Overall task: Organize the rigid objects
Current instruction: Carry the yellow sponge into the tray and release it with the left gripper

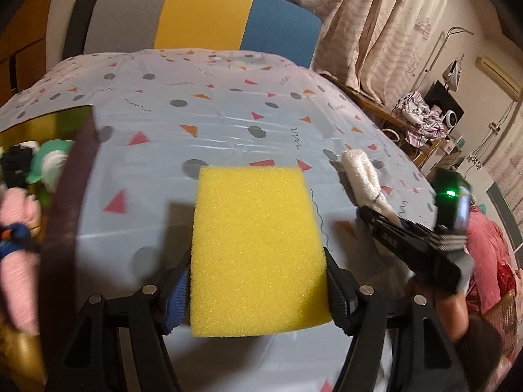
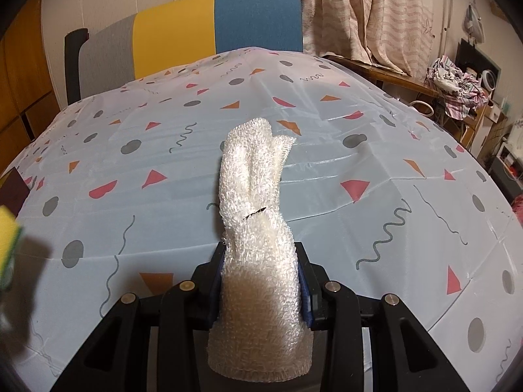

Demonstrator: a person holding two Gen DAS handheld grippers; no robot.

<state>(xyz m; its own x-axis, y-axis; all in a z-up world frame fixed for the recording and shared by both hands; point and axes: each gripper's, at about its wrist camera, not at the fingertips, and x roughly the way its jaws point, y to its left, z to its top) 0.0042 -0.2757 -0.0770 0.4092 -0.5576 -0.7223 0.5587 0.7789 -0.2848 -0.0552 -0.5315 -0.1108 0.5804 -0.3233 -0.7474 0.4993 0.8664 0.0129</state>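
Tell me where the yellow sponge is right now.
The yellow sponge sits clamped in the left gripper, above the patterned tablecloth; the right wrist view shows it at the left edge.

Only faint white marks, maybe letters, on black gripper arm (image 1: 397, 240) at right of left wrist view; too blurred to read. No other text.

Sponge (image 1: 258, 248) between left gripper's (image 1: 258, 290) jaws, above table (image 1: 196, 114); box (image 1: 70, 196) left; towel (image 2: 258, 238) in right gripper (image 2: 261, 281); chair (image 2: 196, 29) behind.
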